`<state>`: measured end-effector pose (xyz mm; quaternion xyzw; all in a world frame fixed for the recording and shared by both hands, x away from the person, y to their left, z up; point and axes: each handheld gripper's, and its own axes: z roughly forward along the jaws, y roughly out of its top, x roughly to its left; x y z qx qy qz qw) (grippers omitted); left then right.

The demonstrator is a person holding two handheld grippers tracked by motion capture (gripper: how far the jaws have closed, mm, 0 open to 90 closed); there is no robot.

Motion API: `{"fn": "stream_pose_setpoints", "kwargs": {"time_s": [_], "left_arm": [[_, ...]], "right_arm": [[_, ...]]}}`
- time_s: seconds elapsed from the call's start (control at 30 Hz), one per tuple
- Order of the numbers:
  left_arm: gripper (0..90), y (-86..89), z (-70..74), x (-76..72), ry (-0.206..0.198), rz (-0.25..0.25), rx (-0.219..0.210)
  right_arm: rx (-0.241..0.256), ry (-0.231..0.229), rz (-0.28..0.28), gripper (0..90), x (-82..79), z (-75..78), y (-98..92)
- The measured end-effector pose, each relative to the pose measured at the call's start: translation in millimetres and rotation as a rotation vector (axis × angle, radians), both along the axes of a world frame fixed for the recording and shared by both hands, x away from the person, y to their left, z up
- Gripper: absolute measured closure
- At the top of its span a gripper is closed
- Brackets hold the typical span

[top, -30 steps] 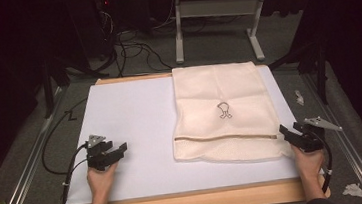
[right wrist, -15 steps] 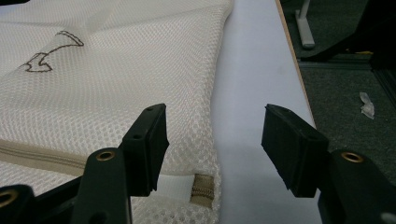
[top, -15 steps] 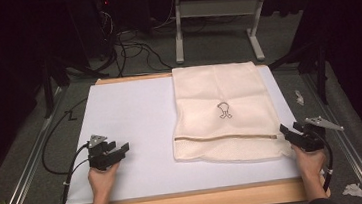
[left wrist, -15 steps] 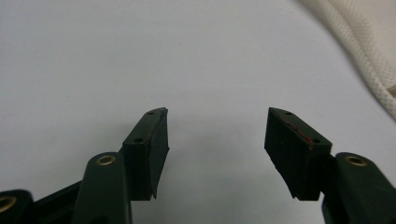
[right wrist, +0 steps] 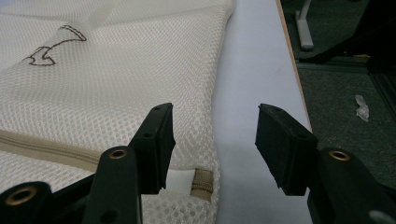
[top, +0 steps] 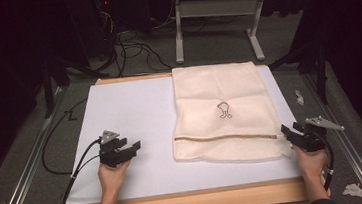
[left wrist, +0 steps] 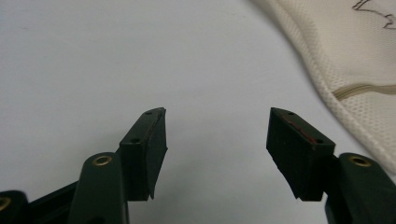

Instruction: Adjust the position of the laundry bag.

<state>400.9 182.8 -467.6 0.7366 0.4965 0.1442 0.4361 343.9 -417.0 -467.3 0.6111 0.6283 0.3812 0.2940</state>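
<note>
Both my grippers sit apart: left gripper [top: 132, 148] over bare white tabletop [top: 129, 112], right gripper [right wrist: 212, 140] at the mesh laundry bag's [top: 222, 110] zipper end [right wrist: 202, 183]. No readable label, just a small embroidered squiggle [top: 225, 111].

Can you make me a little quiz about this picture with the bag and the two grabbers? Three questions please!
1. True or false: the left gripper is squeezing the mesh bag.
2. Which gripper is closest to the zipper end of the bag? A) the left gripper B) the right gripper C) both the same
3. Fill in the word: the bag lies flat on a ______ sheet that covers the table.

Key
1. False. Its jaws are open over the bare sheet, with nothing between them.
2. B. In the right gripper view, the zipper end sits just in front of its open jaws.
3. White.
</note>
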Motion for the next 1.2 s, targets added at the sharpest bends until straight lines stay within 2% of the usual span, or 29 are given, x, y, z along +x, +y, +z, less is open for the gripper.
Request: {"fn": "stream_pose_setpoints", "kwargs": {"time_s": [0.17, 0.27, 0.37, 0.5, 0.63, 0.77, 0.8, 0.87, 0.93, 0.97, 1.2], "left_arm": [[36.8, -10.2, 2.9, -1.8, 0.010, -0.019, -0.003], [36.6, -20.4, 5.1, -3.1, -0.003, -0.042, 0.036], [35.2, -25.7, 5.9, -2.8, 0.008, -0.054, 0.019], [34.8, -32.8, 7.5, -2.6, 0.021, -0.074, 0.025], [34.0, -48.5, 11.5, -2.9, 0.017, -0.101, 0.015], [33.8, -58.2, 13.5, -3.2, 0.006, -0.119, 0.023], [33.9, -62.6, 13.7, -2.2, 0.014, -0.124, -0.002], [33.8, -63.5, 13.5, -1.2, 0.020, -0.124, -0.010], [33.8, -65.3, 12.9, 0.0, 0.024, -0.123, -0.006], [33.7, -70.5, 13.3, 0.0, 0.020, -0.135, 0.020], [32.7, -91.4, 16.3, 1.5, 0.021, -0.173, 0.037]], "right_arm": [[-0.002, 0.008, 0.011, 48.7, -1.1, 2.1, -1.1], [-0.009, 0.028, 0.021, 49.6, -0.7, 2.2, 0.6], [-0.007, 0.037, 0.027, 50.0, -0.9, 2.1, 0.4], [-0.012, 0.045, 0.031, 49.9, -2.2, 2.9, 0.3], [-0.015, 0.048, 0.038, 49.7, -3.8, 3.8, 0.7], [-0.019, 0.053, 0.052, 49.6, -4.5, 4.4, 1.8], [-0.016, 0.057, 0.058, 49.4, -4.6, 4.4, 3.0], [-0.021, 0.059, 0.064, 49.2, -4.5, 4.4, 3.3], [-0.018, 0.061, 0.063, 49.1, -4.8, 4.6, 3.6], [-0.020, 0.063, 0.069, 48.8, -4.7, 5.3, 3.7], [-0.018, 0.081, 0.076, 47.4, -4.7, 8.3, 5.6]]}}
